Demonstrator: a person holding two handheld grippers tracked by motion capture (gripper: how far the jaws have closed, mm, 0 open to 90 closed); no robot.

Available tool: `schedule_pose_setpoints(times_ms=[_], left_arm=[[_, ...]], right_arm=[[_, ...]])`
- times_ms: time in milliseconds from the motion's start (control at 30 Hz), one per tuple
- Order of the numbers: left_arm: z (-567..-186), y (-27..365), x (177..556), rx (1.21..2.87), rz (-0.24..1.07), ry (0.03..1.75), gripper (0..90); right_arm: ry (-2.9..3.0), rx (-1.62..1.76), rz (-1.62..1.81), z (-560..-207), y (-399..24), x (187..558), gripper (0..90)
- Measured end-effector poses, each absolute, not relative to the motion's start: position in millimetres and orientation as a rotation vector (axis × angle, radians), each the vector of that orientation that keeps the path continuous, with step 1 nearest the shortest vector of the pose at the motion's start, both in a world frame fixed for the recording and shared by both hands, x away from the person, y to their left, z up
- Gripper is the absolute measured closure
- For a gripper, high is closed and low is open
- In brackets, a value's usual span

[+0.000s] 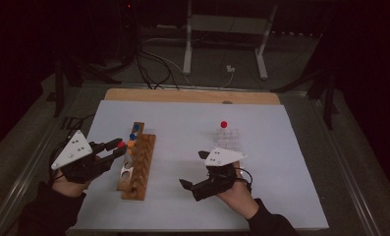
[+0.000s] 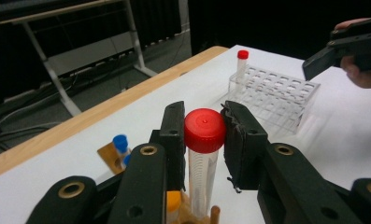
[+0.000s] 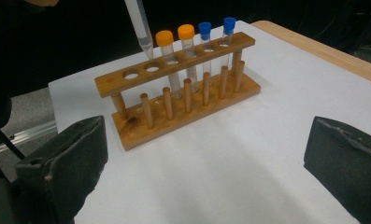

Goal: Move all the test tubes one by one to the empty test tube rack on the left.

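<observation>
A clear tube with a red cap (image 2: 204,130) hangs between the pads of my left gripper (image 2: 204,140), which is shut on it just under the cap. In the right gripper view the tube's pointed lower end (image 3: 141,30) hangs a little above the empty holes of the wooden rack (image 3: 174,93). Two orange-capped tubes (image 3: 164,37) and two blue-capped tubes (image 3: 204,28) stand in that rack. In the high view the left gripper (image 1: 118,148) is at the rack's left side. My right gripper (image 3: 206,163) stands wide open over bare table, with nothing between its pads.
A clear plastic rack (image 1: 227,140) stands right of the middle of the white table (image 1: 281,196), with one red-capped tube (image 1: 224,124) at its far end. The right gripper (image 1: 193,169) is just in front of it. A wooden board edge (image 1: 192,96) runs along the back.
</observation>
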State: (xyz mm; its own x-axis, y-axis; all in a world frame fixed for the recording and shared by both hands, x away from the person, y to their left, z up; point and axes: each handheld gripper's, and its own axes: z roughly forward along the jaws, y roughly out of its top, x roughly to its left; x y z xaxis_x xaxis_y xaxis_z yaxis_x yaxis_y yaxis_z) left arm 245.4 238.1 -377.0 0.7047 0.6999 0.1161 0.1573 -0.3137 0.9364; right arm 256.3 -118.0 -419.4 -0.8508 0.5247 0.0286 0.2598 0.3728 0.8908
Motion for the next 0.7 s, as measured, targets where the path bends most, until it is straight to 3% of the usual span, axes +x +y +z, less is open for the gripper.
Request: schedule_pose_setpoints(times_ms=[700], left_arm=[[-416.9,241.0,254.5,1.912,0.588,0.781,71.9]], right_arm=[[2.386,0.677,1.456,-419.2,-118.4,254.9,0.0]])
